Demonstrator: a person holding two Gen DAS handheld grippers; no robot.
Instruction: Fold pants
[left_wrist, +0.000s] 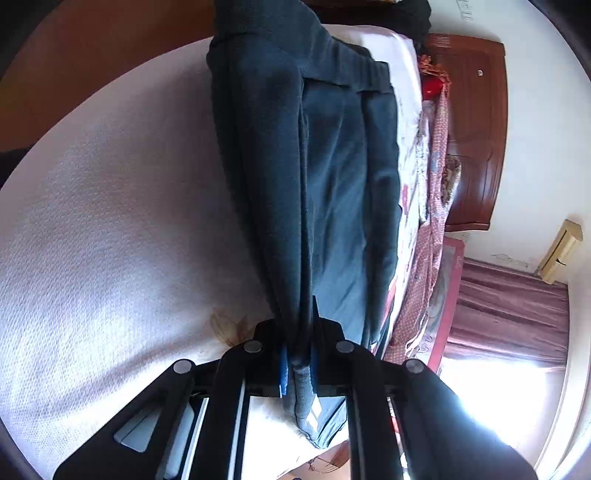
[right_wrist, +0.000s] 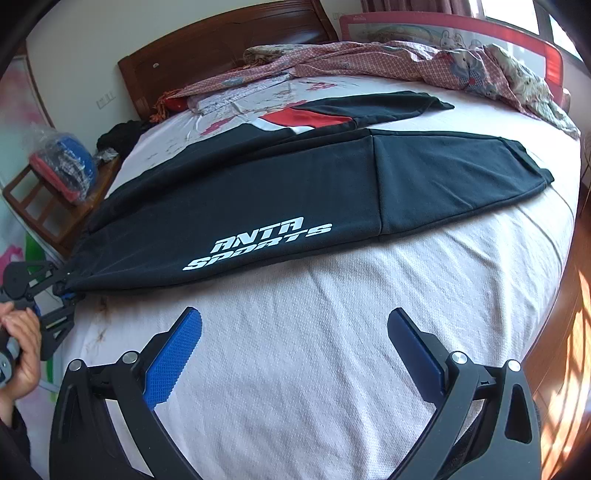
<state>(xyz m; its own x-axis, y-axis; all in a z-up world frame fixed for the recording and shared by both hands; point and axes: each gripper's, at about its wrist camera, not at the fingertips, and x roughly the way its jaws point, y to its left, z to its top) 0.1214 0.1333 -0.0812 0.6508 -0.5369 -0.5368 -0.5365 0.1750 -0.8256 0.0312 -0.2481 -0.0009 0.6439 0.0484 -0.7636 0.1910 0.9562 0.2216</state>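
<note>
- Pants (right_wrist: 280, 192), dark with white "ANTA SPORTS" lettering, lie stretched lengthwise across a bed (right_wrist: 332, 332) covered in a white textured sheet; in the right wrist view they run from 9 o'clock to 2 o'clock.
- Left gripper (left_wrist: 299, 363) has its jaws clenched on one end of the pants, a bunched edge of dark fabric pinched between the blue pads at 6 o'clock of the left wrist view.
- From that same view the pants stretch away toward 12 o'clock, the gripped layer raised off the sheet.
- In the right wrist view the left gripper appears at 9 o'clock, held by the person's hand (right_wrist: 18, 354) at the bed's edge.
- Right gripper (right_wrist: 295, 354) hangs above bare sheet at 6 o'clock, its jaws released and wide apart, touching no fabric and well short of the pants.
- A second dark garment (right_wrist: 332, 114) with red and white panels lies just beyond the pants, toward 12 o'clock.
- A crumpled patterned blanket (right_wrist: 369, 62) is heaped along the far side of the bed, before a wooden headboard (right_wrist: 221, 44) at 11 o'clock.
- A wooden nightstand (right_wrist: 40, 199) at 9 o'clock carries a bagged blue and red bundle.
</note>
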